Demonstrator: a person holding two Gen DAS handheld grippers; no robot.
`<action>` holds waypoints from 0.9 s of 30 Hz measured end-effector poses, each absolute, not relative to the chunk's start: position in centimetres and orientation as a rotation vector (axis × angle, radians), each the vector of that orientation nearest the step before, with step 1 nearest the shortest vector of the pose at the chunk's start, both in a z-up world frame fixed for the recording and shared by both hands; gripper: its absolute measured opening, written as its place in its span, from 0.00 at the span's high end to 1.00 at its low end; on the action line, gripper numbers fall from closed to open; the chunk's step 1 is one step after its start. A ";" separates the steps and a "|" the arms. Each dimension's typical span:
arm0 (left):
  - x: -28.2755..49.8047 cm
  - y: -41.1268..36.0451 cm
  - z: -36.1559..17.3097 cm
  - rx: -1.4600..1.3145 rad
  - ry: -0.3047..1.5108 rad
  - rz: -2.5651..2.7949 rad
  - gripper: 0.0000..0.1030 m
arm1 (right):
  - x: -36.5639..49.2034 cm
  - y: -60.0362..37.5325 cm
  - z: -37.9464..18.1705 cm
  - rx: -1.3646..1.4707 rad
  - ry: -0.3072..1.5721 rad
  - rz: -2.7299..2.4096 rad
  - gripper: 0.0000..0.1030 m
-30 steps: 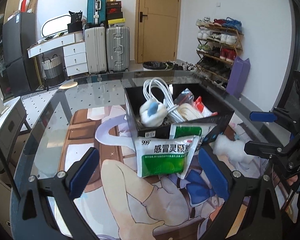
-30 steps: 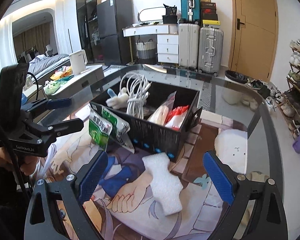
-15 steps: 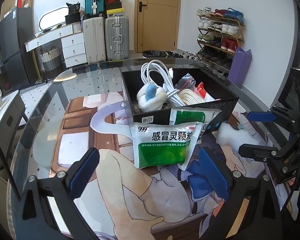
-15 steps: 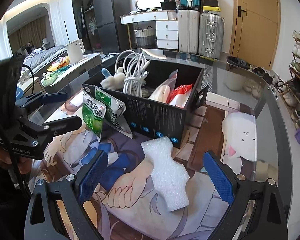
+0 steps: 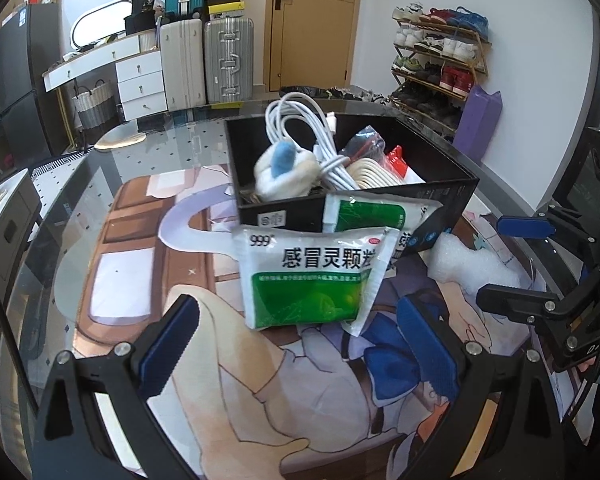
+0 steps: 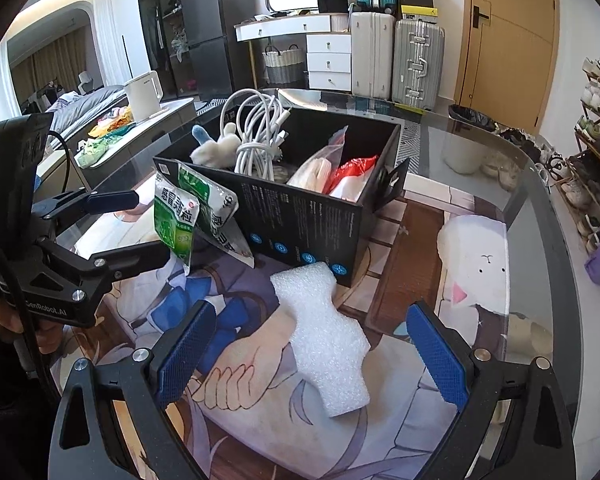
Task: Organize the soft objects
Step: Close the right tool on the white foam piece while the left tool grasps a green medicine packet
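A black box [image 5: 284, 216] stands mid-table holding white cables [image 5: 300, 128], a white and blue plush toy [image 5: 284, 172] and some bags. Two green and white sachets [image 5: 312, 280] lean against its front wall. My left gripper [image 5: 298, 344] is open, just short of the sachets, and nothing is between its fingers. A white foam piece [image 6: 324, 336] lies flat on the mat by the box corner [image 6: 300, 216]. My right gripper [image 6: 312, 354] is open and low, its blue pads on either side of the foam's near end without touching it. The left gripper [image 6: 152, 226] shows beside the sachets [image 6: 176, 216].
A printed mat [image 5: 260, 380] covers the round glass table [image 5: 160, 144], whose edge curves close on the right [image 6: 540, 208]. Beyond the table stand suitcases [image 5: 228, 60], a white drawer unit [image 5: 140, 84], a shoe rack [image 5: 440, 60] and a kettle [image 6: 144, 94]. A hand [image 6: 4, 320] holds the left gripper.
Both grippers have moved forward and lower: the left one nearer to the sachets, the right one nearer to the foam. Both stay open and nothing has been taken hold of.
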State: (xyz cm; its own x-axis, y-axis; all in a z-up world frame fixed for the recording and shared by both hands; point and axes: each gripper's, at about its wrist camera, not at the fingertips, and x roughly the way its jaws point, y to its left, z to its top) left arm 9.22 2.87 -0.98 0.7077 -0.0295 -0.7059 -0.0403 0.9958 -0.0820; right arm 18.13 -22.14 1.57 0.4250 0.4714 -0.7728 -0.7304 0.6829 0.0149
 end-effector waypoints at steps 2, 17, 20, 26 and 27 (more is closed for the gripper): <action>9.4 2.7 -1.1 -0.094 0.791 0.010 0.03 | 18.3 -22.2 1.4 -0.352 0.844 0.763 0.05; 10.6 1.9 -2.1 -0.068 0.852 0.023 0.03 | 18.6 -22.1 -0.1 -0.388 0.862 0.757 0.06; 10.9 1.5 -2.0 -0.057 0.858 0.031 0.03 | 18.6 -22.0 -0.3 -0.390 0.868 0.767 0.16; 11.1 1.3 -2.0 -0.054 0.861 0.033 0.05 | 18.3 -22.0 -0.4 -0.406 0.869 0.780 0.26; 11.2 1.3 -1.9 -0.055 0.861 0.031 0.06 | 18.1 -22.0 -0.4 -0.408 0.870 0.782 0.28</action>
